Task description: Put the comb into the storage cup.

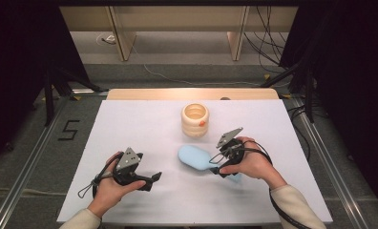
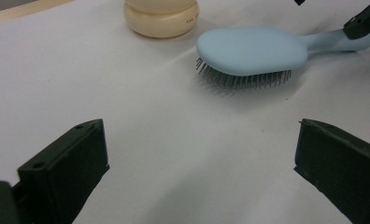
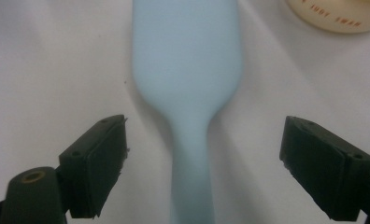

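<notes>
Worktop (image 1: pixel 130 129): white sheet over wood. Holds one light blue hairbrush (image 1: pixel 194 157), bristles down, near centre; one cream ridged cup (image 1: pixel 195 119), upright, towards far edge.

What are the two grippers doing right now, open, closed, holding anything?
Left gripper: open, holding nothing.
Right gripper: open, jaws either side of the blue hairbrush handle, not gripping it.

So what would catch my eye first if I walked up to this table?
Probably the pale blue hairbrush lying bristles down in the middle of the white table. The right gripper sits over its handle, fingers open on either side and not touching it. Behind the brush stands a cream ribbed pot, while the left gripper waits open at the near left.
</notes>
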The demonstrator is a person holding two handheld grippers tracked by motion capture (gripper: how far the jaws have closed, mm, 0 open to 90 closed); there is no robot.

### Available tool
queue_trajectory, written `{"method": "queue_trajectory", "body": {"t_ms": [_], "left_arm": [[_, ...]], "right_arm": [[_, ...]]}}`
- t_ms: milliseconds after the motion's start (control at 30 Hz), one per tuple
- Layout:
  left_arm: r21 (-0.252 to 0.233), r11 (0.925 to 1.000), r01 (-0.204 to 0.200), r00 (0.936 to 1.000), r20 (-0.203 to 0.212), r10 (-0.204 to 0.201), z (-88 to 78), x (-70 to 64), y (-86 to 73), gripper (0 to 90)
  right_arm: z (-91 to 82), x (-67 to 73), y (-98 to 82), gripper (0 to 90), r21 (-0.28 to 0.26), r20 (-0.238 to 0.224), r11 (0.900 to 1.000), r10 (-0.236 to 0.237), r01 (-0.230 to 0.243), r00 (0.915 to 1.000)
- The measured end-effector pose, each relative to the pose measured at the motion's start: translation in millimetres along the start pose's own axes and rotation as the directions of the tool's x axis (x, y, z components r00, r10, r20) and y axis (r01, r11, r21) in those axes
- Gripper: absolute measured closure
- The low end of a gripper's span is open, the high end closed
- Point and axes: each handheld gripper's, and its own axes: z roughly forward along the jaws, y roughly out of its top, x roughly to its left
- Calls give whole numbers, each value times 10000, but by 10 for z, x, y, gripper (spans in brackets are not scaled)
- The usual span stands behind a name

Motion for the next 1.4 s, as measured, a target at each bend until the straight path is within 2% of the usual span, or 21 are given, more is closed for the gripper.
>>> {"method": "queue_trajectory", "body": {"t_ms": [133, 200, 267, 400, 433, 467, 567, 833, 867, 933, 967, 1033, 1067, 1400], "left_arm": [[-11, 10000, 11, 10000, 17, -11, 3, -2, -2, 20], [-17, 10000, 19, 10000, 24, -19, 3, -1, -2, 20], [5, 10000, 19, 10000, 34, -19, 3, 1, -2, 20], [-6, 10000, 15, 10000, 34, -15, 4, -2, -2, 21], [-4, 10000, 14, 10000, 34, -14, 4, -2, -2, 21], [6, 10000, 16, 10000, 41, -16, 4, -2, -2, 21], [-19, 10000, 26, 10000, 39, -26, 4, -1, -2, 22], [-23, 10000, 29, 10000, 46, -29, 5, 0, -1, 22], [-7, 10000, 25, 10000, 53, -25, 3, 1, 0, 22], [-11, 10000, 22, 10000, 60, -22, 3, 1, 1, 22], [-13, 10000, 18, 10000, 61, -18, 3, 1, 1, 22], [-29, 10000, 23, 10000, 60, -23, 6, 1, 0, 22], [-28, 10000, 25, 10000, 64, -24, 7, 1, 0, 22], [-22, 10000, 5, 10000, 62, -5, 7, -2, 3, 26]], "right_arm": [[118, 12, 64, 190, 900, 69, 9956, -253, 245, 9997], [152, 21, 85, 206, 1163, 108, 9931, -134, 120, 9999], [188, 24, 112, 224, 1394, 104, 9898, -301, 284, 9995], [239, 42, 156, 252, 2012, 33, 9787, -418, 403, 9991], [265, 32, 159, 258, 2092, -28, 9756, -672, 663, 9977], [276, 46, 169, 260, 2287, -49, 9721, -528, 525, 9986], [322, 29, 171, 276, 2462, -178, 9660, -768, 788, 9969], [378, 24, 218, 331, 2913, -446, 9523, -817, 912, 9957], [387, 19, 224, 340, 2986, -506, 9489, -914, 1024, 9945], [402, 24, 233, 354, 3134, -521, 9448, -834, 956, 9951], [415, 19, 237, 374, 3204, -544, 9408, -984, 1107, 9937], [422, 36, 242, 379, 3260, -509, 9408, -802, 925, 9955], [428, 34, 247, 385, 3275, -485, 9390, -941, 1048, 9944], [436, 47, 297, 510, 3541, -294, 9288, -1058, 1094, 9939]]}}
